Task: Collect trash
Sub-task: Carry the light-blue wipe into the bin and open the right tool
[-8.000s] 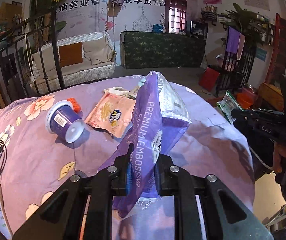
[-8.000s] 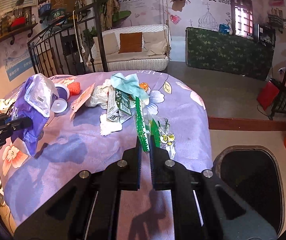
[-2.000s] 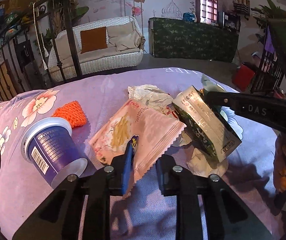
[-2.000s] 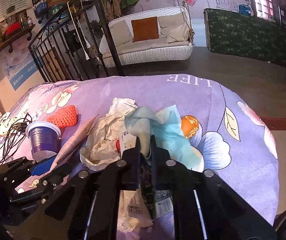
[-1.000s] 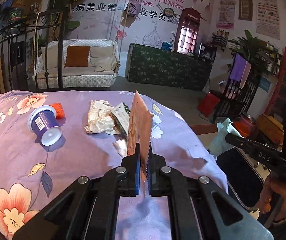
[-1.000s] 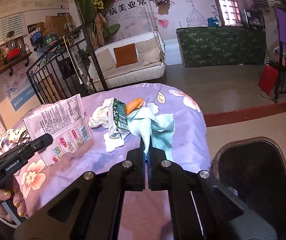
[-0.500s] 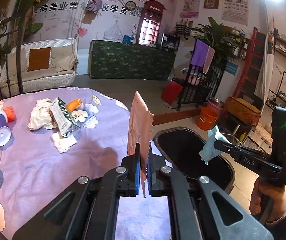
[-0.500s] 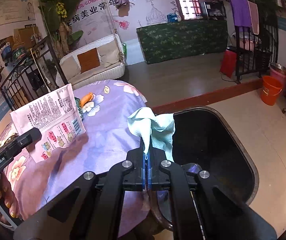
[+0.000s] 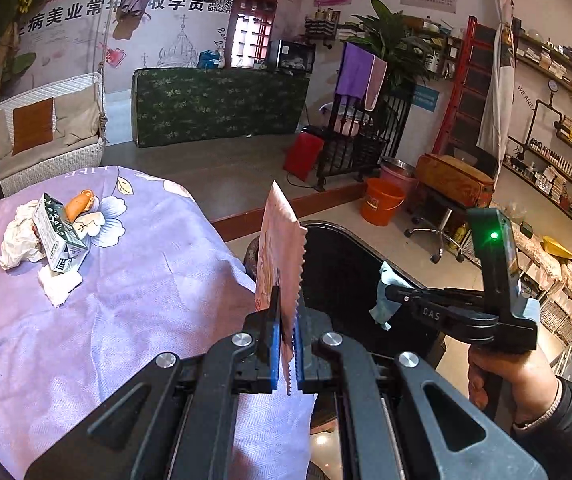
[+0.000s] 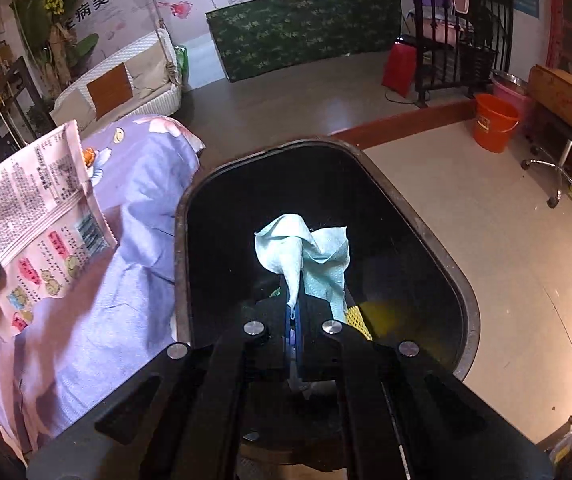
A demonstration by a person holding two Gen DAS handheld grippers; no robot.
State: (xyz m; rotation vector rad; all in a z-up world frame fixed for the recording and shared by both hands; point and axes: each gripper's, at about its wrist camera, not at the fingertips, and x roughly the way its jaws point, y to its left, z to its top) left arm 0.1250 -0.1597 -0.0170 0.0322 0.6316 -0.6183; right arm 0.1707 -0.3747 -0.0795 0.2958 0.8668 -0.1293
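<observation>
Left claw (image 9: 284, 344) is closed on a flat pink snack wrapper (image 9: 279, 248): thin glossy film with a serrated, zigzag-cut edge, held upright and edge-on between the blue pads, its top corner pointing to 12 o'clock. In the right wrist view the same wrapper (image 10: 33, 216) shows its printed face, with small text and cartoon panels, at 9 o'clock, over the edge of the tabletop (image 9: 133, 304). Right claw (image 10: 294, 320) is pinched fully shut on a pale teal tissue (image 10: 306, 252), soft and crumpled, folded into loose peaks; it hangs directly above the open mouth of the trash bin (image 10: 430, 216), a dark, rounded-rectangular tub with a dull rim. Something yellow and mesh-like lies inside the bin at about 5 o'clock from the tissue. The right claw tilts steeply downward over the bin; in the left wrist view it (image 9: 390, 294) enters from 3 o'clock, gripped by a hand (image 9: 514, 380) in a dark sleeve. The tabletop is draped in lilac cloth with a woven texture and flower print. On it, at 10 o'clock in the left view, remain a green carton (image 9: 55, 236), crumpled white paper (image 9: 17, 240) and an orange scrap (image 9: 79, 204), close together.
</observation>
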